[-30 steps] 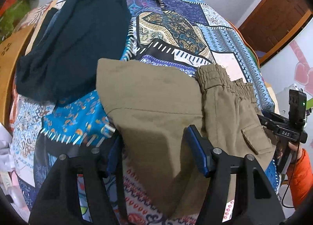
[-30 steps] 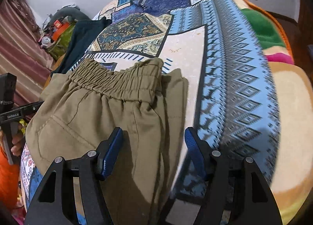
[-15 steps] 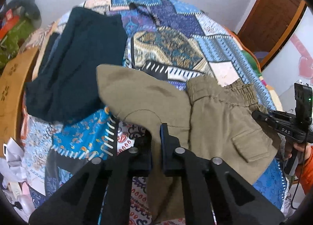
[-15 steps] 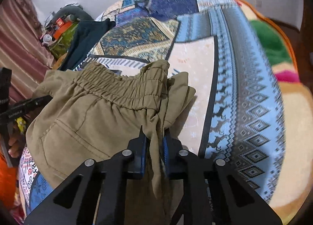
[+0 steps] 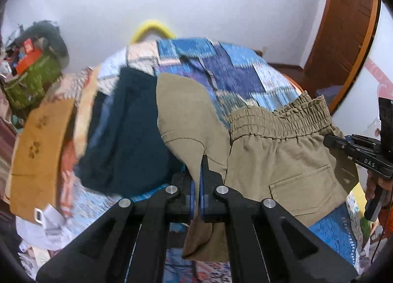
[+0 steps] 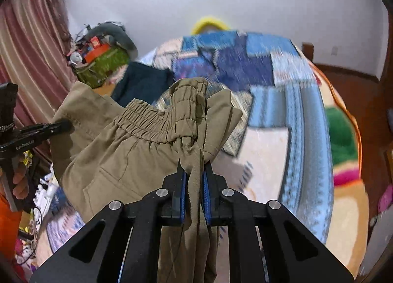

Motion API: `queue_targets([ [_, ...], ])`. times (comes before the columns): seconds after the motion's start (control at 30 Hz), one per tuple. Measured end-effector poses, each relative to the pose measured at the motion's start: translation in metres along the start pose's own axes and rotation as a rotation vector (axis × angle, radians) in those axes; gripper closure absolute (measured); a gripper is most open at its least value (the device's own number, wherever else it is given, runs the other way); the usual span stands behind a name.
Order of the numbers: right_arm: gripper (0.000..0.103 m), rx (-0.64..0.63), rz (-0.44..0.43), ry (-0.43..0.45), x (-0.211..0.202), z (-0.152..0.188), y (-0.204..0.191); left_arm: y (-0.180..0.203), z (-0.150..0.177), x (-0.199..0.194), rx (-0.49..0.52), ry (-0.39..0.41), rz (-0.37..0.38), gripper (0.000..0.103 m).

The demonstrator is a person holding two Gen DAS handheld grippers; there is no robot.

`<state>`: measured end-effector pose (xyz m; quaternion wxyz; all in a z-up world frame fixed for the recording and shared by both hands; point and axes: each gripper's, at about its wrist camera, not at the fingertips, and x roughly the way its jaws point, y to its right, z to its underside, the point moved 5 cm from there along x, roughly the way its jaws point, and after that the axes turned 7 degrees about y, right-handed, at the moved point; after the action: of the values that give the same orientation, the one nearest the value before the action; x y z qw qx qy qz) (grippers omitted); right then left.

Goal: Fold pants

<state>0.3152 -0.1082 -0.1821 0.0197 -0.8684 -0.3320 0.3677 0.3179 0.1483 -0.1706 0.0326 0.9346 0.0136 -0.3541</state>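
Left black two-finger gripper [image 5: 200, 179]: blue pads, 4 silver screws. Right black two-finger gripper [image 6: 194, 179]: identical, white "DAS" lettering. Bare-skinned hand [image 6: 19, 179], orange sleeve.

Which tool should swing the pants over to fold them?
Probably the left tool: it pinches the loose leg end of the khaki pants, while the right tool anchors the bunched waistband side.

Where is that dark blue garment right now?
In the left wrist view the dark blue garment lies on the patterned bedspread, left of the raised khaki pants, beside an orange cushion.
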Motion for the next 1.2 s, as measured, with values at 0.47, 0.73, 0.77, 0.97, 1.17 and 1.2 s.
queue_targets([
  [0.47, 0.093, -0.084, -0.049, 0.101, 0.067, -0.080, -0.086, -0.124, -0.064, 0.004, -0.089, 0.102, -0.166, 0.101],
  [0.73, 0.093, -0.058, -0.068, 0.044, 0.146, -0.076, -0.118, -0.184, -0.050, 0.063, -0.121, 0.051, -0.247, 0.101],
  [0.77, 0.093, -0.052, -0.069, 0.030, 0.157, -0.072, -0.119, -0.189, -0.046, 0.072, -0.124, 0.038, -0.253, 0.101],
  [0.97, 0.093, -0.013, -0.055, -0.096, 0.211, -0.033, -0.113, -0.227, 0.004, 0.131, -0.163, -0.102, -0.297, 0.101],
  [1.17, 0.081, -0.035, -0.033, -0.137, 0.209, -0.019, -0.103, -0.240, 0.039, 0.142, -0.212, -0.166, -0.282, 0.094],
  [1.2, 0.081, -0.047, -0.026, -0.140, 0.207, -0.019, -0.104, -0.241, 0.040, 0.139, -0.215, -0.166, -0.280, 0.092],
])
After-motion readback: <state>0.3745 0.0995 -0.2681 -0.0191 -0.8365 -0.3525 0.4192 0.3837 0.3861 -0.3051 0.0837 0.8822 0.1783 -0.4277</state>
